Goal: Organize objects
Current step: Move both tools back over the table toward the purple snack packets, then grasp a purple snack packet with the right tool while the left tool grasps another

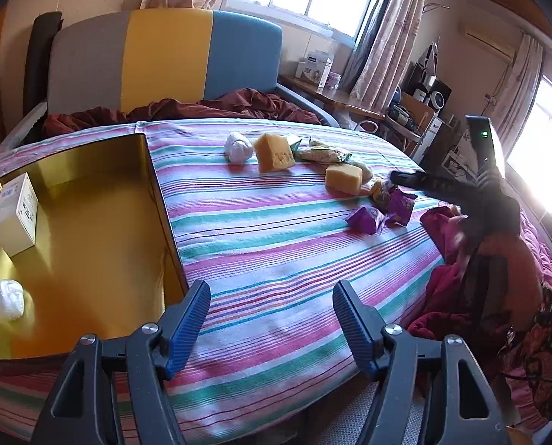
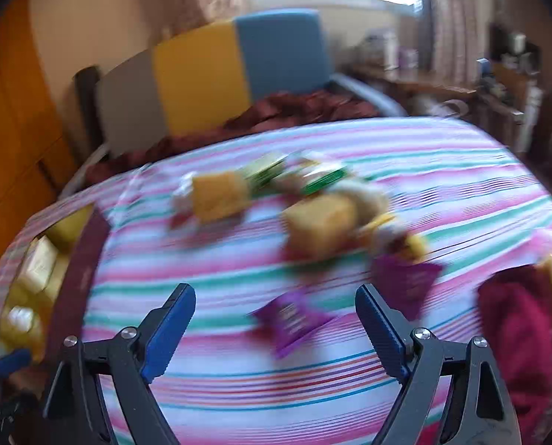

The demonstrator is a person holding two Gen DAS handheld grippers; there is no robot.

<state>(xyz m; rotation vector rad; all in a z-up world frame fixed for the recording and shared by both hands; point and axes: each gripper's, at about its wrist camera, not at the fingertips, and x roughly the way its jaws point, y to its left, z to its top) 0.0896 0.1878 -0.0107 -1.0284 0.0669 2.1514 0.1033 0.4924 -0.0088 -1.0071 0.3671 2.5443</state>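
Showing the gold box [image 1: 90, 222] sharply, only the left view stays crisp; both claws [image 1: 272, 319] [image 2: 276, 319] gape empty.

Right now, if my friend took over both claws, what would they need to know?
Left claw: open, empty, above the striped sheet beside the gold box.
Right claw: open, empty, over a purple packet; that view is blurred.
Done: white carton and a white wad are in the box.
Left: another white wad, two yellow sponges, green-and-white packets, the second purple packet and a yellowish wrapper, all loose on the sheet.
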